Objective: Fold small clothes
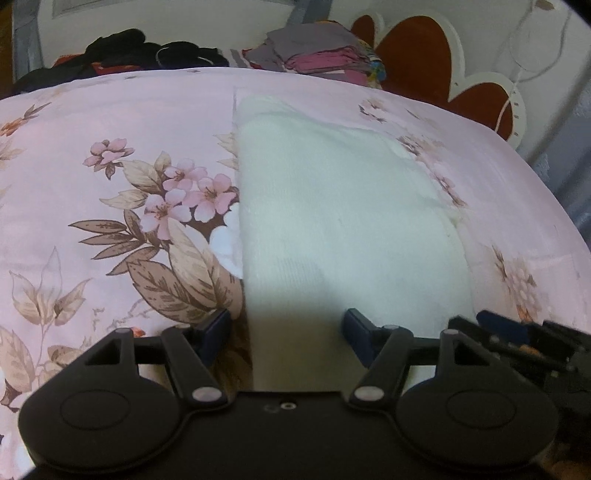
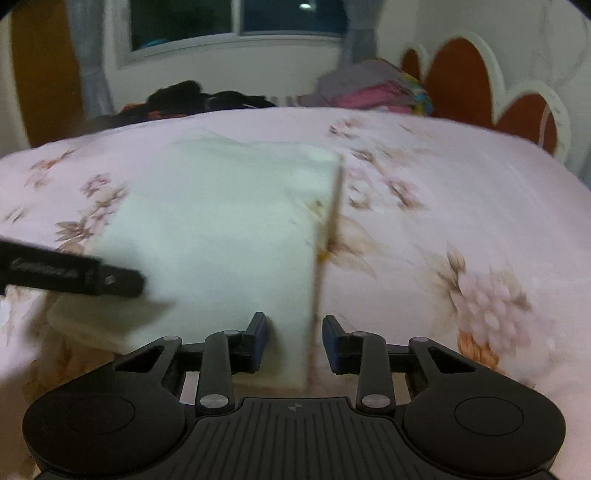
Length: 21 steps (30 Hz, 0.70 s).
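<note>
A white garment [image 1: 332,221] lies flat on the pink floral bedsheet [image 1: 110,166], folded with a straight left edge. My left gripper [image 1: 288,336] is open at its near left corner, its jaws astride the straight edge. In the right wrist view the same white garment [image 2: 221,229] shows with a straight right edge. My right gripper [image 2: 294,341] is open at its near right corner, jaws astride that edge. The left gripper's body [image 2: 70,275] reaches in over the garment's near left side.
A pile of folded grey and pink clothes [image 1: 317,55] and a heap of dark clothes [image 1: 147,51] sit at the far side of the bed. A red and white headboard [image 1: 443,62] stands at the right. A window [image 2: 236,22] is behind.
</note>
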Tool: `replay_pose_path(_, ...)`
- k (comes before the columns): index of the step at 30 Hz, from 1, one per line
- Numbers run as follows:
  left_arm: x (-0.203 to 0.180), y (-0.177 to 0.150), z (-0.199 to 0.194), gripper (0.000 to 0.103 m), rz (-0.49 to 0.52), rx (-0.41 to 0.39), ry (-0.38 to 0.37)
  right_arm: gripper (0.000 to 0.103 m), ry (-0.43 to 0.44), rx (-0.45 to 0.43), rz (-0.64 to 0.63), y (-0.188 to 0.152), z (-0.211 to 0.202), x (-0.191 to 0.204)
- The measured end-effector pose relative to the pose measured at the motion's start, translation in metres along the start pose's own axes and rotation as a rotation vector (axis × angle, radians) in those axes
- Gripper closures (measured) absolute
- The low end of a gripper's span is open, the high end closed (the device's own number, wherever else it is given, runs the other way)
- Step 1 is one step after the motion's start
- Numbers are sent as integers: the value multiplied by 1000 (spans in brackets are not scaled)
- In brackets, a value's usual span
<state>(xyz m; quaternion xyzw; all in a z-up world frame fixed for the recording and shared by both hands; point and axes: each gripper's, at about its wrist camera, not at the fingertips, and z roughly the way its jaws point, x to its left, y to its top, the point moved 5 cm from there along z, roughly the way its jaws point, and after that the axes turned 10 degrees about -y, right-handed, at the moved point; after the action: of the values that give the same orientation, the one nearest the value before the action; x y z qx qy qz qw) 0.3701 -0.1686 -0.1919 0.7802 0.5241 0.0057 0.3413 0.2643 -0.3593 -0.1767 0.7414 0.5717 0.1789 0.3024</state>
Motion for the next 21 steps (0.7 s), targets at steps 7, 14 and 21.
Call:
replay_pose_path(7,1,1,-1,35,7,21,-25,70,-41,19,68,2,0,-6)
replay_pose_path(14,6,17,-5,35,-47,-3,-29,69,5,-11,83,21,-13,-7)
replay_pose_path(21,6,46,-3,31,-66,-44,-8,37,92,-21,155,53,2,-18)
